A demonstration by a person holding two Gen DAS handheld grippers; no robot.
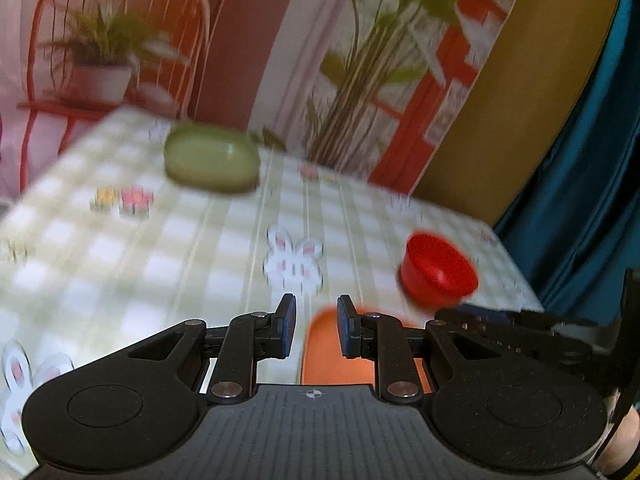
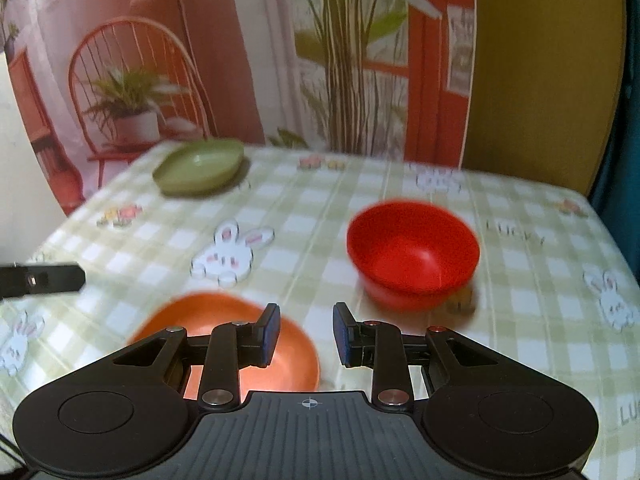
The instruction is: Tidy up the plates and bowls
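Note:
A red bowl [image 2: 414, 254] stands upright on the checked tablecloth, ahead and right of my right gripper [image 2: 306, 334], which is open and empty. An orange plate [image 2: 280, 360] lies under and left of its fingers. A green plate [image 2: 199, 167] lies at the far left of the table. In the left wrist view my left gripper [image 1: 316, 330] is open and empty above the orange plate [image 1: 324, 360]; the red bowl [image 1: 439, 270] is to its right and the green plate [image 1: 212, 160] far ahead. The right gripper's body [image 1: 520, 320] shows at right.
The table [image 2: 360, 192] carries a green-and-white checked cloth with rabbit prints. A printed backdrop of a chair and plants stands behind the far edge. A yellow panel [image 2: 540, 80] and teal curtain [image 1: 580, 160] are at the right. The left gripper's tip [image 2: 40, 280] shows at left.

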